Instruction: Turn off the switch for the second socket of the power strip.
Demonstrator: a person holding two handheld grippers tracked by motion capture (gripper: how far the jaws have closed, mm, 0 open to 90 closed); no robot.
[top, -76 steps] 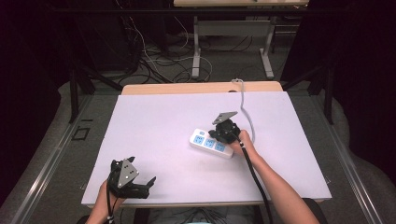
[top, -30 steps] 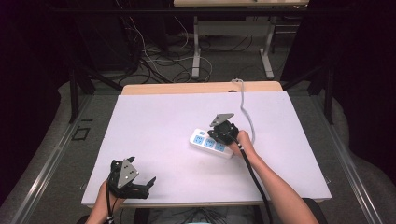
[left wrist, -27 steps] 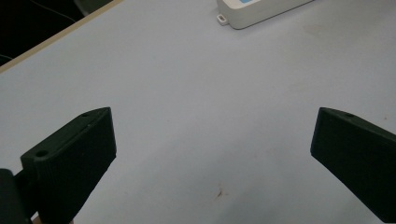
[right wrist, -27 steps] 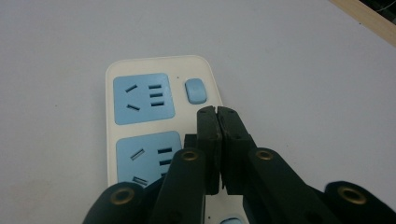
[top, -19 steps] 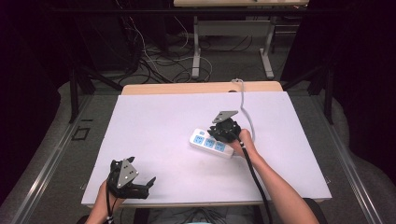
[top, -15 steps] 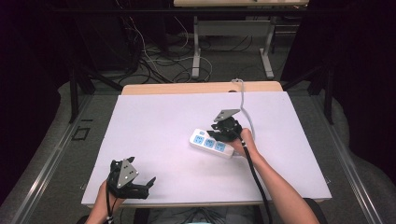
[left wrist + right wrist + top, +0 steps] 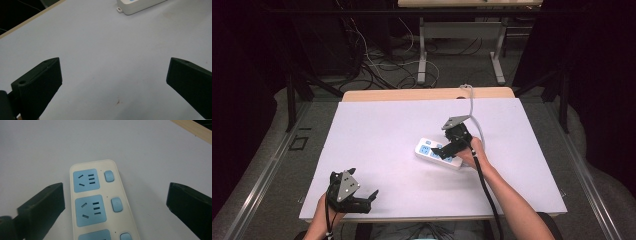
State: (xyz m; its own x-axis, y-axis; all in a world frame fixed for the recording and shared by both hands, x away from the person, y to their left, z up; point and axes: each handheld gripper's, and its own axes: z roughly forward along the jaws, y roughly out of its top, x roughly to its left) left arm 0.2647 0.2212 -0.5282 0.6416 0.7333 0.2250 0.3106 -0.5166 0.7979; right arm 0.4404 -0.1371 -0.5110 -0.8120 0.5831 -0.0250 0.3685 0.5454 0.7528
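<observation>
So the right tool (image 7: 451, 148) is sitting right over the power strip (image 7: 438, 153) with its jaws spread as wide as they go. They've just been opening, and the strip lies between them but nothing is pinching it, so it holds nothing. The left tool (image 7: 367, 200) is parked at the near left edge of the surface (image 7: 377, 130), jaws wide too, empty, well apart from the strip.

What I'd worry about: the strip is a smooth, rounded plastic bar, and if the right tool closes on it off-centre or only catches the curved edges, I reckon it squirts out sideways or pivots. Those little blue switches (image 7: 109, 175) sit along one side of the sockets (image 7: 86, 180), so a pad coming down on top rather than on the flanks could easily flip one by accident. Also the white cord (image 7: 472, 107) runs off toward the far edge of the surface, so any lift or drag could get tugged back by it.

The strip itself: cream-white body, light blue socket faces in a row, each with a matching rounded blue button beside it. It lies flat, a bit right of centre on the surface, angled diagonally. Looks clean, nothing plugged in that I can see.
</observation>
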